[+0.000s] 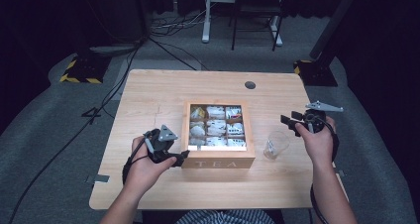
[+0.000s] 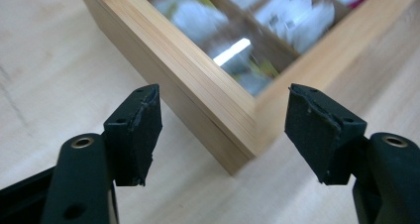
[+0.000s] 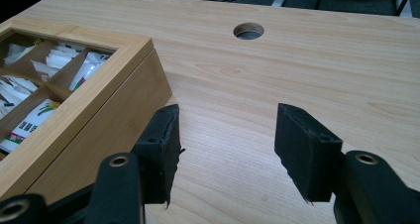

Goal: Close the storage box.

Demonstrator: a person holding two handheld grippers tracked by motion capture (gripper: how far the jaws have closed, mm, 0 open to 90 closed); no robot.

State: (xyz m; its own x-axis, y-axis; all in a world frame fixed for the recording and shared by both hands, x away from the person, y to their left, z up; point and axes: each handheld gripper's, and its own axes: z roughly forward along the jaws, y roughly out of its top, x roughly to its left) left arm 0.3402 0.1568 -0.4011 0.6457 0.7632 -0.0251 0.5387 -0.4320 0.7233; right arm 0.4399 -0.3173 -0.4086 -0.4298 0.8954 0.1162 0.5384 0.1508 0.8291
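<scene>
A wooden tea box [image 1: 218, 160] marked TEA stands mid-table. Its windowed lid is down, and several packets of tea bags [image 1: 216, 127] show through it in their compartments. My left gripper [image 1: 181, 157] is at the box's front left corner. In the left gripper view it [image 2: 223, 92] is open, one jaw on each side of the box corner [image 2: 237, 149] and neither touching it. My right gripper [image 1: 288, 121] hovers to the right of the box, open with nothing in it [image 3: 228, 110], and the box's side [image 3: 109, 130] lies to its left.
A clear glass cup [image 1: 275, 142] stands on the table [image 1: 148, 95] right of the box, just below my right gripper. A round cable hole [image 1: 250, 84] [image 3: 248, 30] sits near the far edge. Cables, stand bases and furniture legs are on the floor beyond.
</scene>
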